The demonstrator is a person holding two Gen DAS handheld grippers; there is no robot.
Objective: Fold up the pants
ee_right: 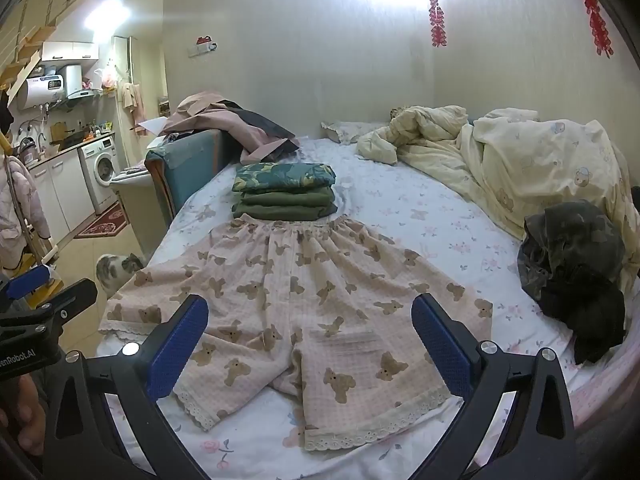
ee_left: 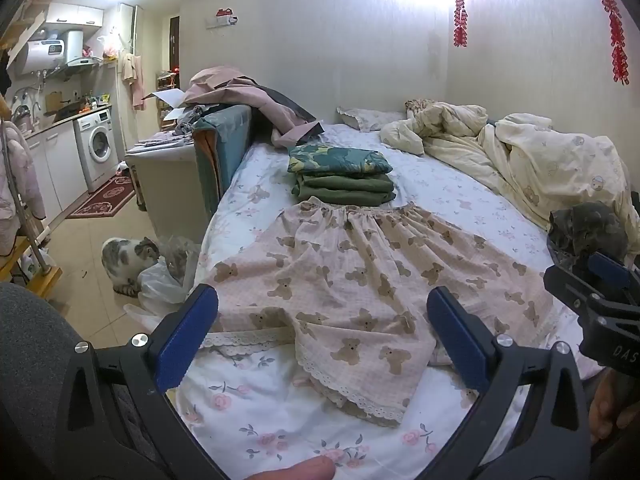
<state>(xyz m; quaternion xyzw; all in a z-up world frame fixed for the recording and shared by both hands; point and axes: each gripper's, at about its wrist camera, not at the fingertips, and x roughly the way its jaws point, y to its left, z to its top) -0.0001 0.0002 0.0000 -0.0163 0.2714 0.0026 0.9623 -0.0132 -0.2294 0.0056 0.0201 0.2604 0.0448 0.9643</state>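
Lying flat on the bed (ee_right: pixel 420 208), bear-print pants (ee_right: pixel 296 300) wait below both grippers, left (ee_left: pixel 320 336) and right (ee_right: pixel 310 340), fingers spread, holding nothing.

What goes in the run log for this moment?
left claw: open | right claw: open | bear-print pants: flat, unfolded on bed

You face a bed (ee_left: pixel 440 188) against a pale wall (ee_left: pixel 340 40) with red hangings (ee_left: pixel 460 20) and glaring lamps. Left of it, a tiled floor (ee_left: pixel 92 300) runs to a kitchen with a washer (ee_left: pixel 98 146), white cabinets (ee_left: pixel 52 176) and a red rug (ee_left: pixel 106 198).
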